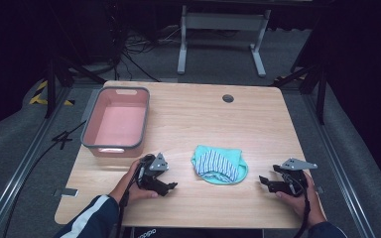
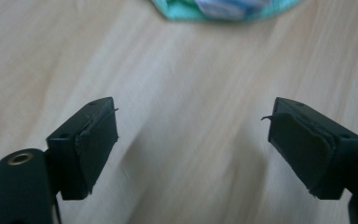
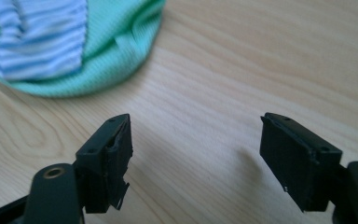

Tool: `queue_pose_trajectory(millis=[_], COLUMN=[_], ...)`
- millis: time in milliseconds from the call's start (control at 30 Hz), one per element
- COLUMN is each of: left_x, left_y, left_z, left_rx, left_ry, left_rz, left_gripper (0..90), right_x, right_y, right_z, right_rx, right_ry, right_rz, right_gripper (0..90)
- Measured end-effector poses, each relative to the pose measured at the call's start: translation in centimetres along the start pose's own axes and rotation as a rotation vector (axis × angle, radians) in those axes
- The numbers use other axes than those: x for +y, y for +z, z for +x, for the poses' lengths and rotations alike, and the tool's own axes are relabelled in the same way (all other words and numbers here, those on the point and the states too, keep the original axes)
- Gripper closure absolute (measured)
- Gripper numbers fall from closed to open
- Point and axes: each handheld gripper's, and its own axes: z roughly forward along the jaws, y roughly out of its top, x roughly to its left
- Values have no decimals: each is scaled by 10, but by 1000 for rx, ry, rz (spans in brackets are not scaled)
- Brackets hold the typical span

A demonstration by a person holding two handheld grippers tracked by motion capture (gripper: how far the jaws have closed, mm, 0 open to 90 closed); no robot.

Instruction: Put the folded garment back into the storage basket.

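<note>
Lying bunched on the wooden table, the green cloth with a blue-and-white striped part sits between the two grippers, touched by neither. The left gripper rests low over the tabletop with its jaws spread wide and nothing between them, the cloth ahead of its tips. The right gripper is likewise agape and empty, the cloth just beyond its tips; a pink bin stands well off beyond the left gripper.

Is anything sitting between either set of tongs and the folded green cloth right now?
Nothing visible. Bare table lies between the left tongs and the green cloth, and between the right tongs and it. Both stand open and empty. The pink bin sits off to the left.
</note>
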Motion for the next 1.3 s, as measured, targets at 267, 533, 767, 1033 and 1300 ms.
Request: queue_pose_trajectory(millis=[267,533,767,1033,1300], left_x=[43,65,79,75,73], left_y=[21,61,78,91,91], left_z=[23,38,28,33,25], left_rx=[71,79,72,38,70], left_ry=[-15,-40,-24,-84,-87], left_rz=[-32,8,14,24,25], left_gripper=[254,254,256,248,238], right_x=[33,60,67,69,64], right_y=[7,38,59,76,74], right_z=[18,28,31,36,36], right_rx=[48,28,32,39,37], right_ry=[-46,-60,-49,-63,-28], right_rz=[-30,-3,21,67,84], right_gripper=[355,376,380,380,377])
